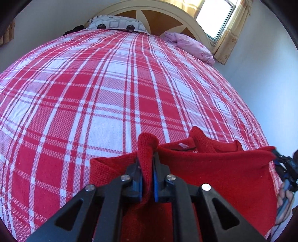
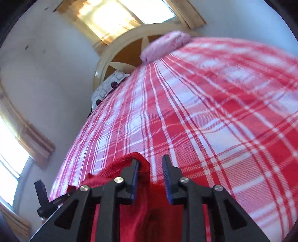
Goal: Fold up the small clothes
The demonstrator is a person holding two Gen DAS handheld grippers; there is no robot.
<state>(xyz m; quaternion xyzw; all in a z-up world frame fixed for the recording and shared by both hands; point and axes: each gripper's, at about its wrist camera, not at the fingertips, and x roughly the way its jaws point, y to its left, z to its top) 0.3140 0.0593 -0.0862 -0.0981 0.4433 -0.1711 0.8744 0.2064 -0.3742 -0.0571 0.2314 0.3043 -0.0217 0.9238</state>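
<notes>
Spanning both tongs, the red sweater [image 1: 214,167] runs crosswise: left gripper [image 1: 148,167] clamps one corner; right gripper [image 2: 150,174], jaws parted, has cloth between them.

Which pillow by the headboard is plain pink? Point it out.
The pink pillow on the right by the window; the patterned pillow to its left is white with grey squares and dark circles.

A red-and-white plaid bedspread [image 1: 104,89] stretches ahead of the claw. Far ahead lie a patterned pillow [image 1: 116,23] and a pink pillow [image 1: 193,45] against the arched headboard [image 1: 163,16]. Curtained window [image 1: 216,16] ahead-right.
</notes>
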